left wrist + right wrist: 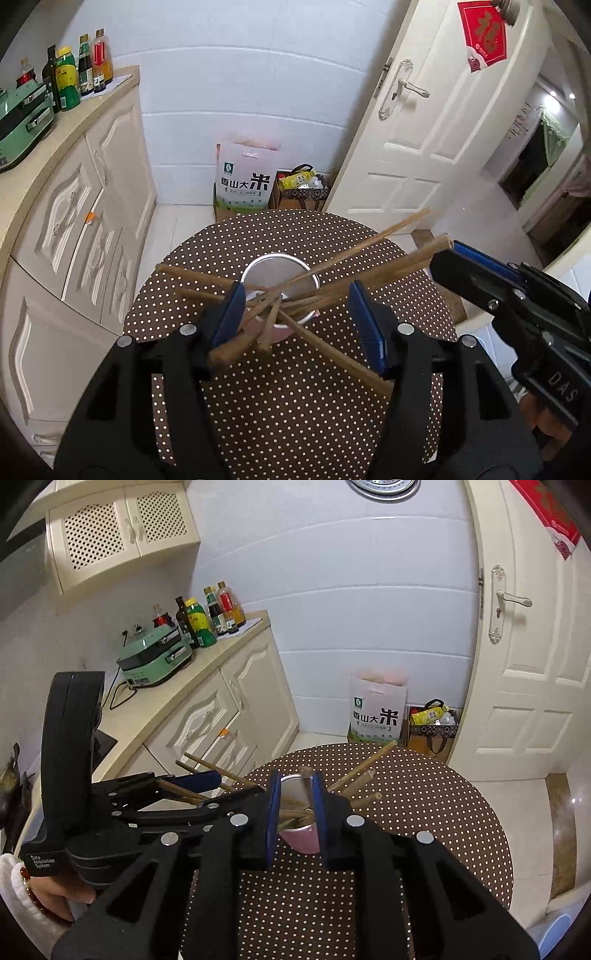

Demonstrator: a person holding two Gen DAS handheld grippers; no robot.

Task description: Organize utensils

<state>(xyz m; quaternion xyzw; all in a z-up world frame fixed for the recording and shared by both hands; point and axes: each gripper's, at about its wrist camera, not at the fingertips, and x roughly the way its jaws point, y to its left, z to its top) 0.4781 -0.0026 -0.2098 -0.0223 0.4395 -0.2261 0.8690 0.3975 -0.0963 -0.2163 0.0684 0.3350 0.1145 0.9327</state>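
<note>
A pink cup (275, 271) with a metal inside stands on the round polka-dot table (295, 406). Several wooden chopsticks (369, 242) fan out of it in all directions. My left gripper (295, 286) hangs over the cup, jaws wide open; a few chopstick ends lie loose between its blue pads, one against the left pad. My right gripper (295, 775) is just above the cup (301, 836), with a narrow gap between its pads and nothing clamped. In each wrist view the other gripper shows at the side: the right gripper (448, 254) and the left gripper (236, 784).
A cream cabinet (207, 709) on the left carries sauce bottles (207, 616) and a green appliance (155, 657). On the floor behind the table stand a rice bag (243, 181) and a small shopping bag (301, 190). A white door (424, 129) is open on the right.
</note>
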